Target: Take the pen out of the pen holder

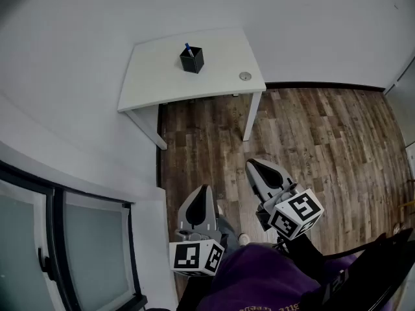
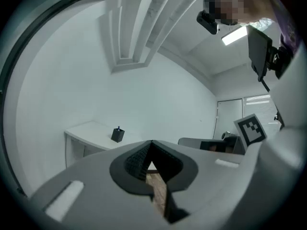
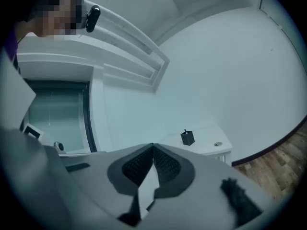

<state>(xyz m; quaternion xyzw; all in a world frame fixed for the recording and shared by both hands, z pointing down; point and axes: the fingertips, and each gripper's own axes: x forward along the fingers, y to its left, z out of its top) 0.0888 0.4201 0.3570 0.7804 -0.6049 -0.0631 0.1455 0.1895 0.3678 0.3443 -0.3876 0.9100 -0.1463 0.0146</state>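
head view: taken from high up, faced steeply down, table (image 1: 214,70) far ahead | left gripper view: faced along its jaws, table far, left of centre | right gripper view: likewise, table right of centre | shared: table and pen holder (image 1: 192,61) caught in all three

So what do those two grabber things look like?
Both the left gripper and the right gripper are light grey, with pointed jaws and black ribbed pads inside. Each carries a white cube with black square markers. The person wears purple clothing.
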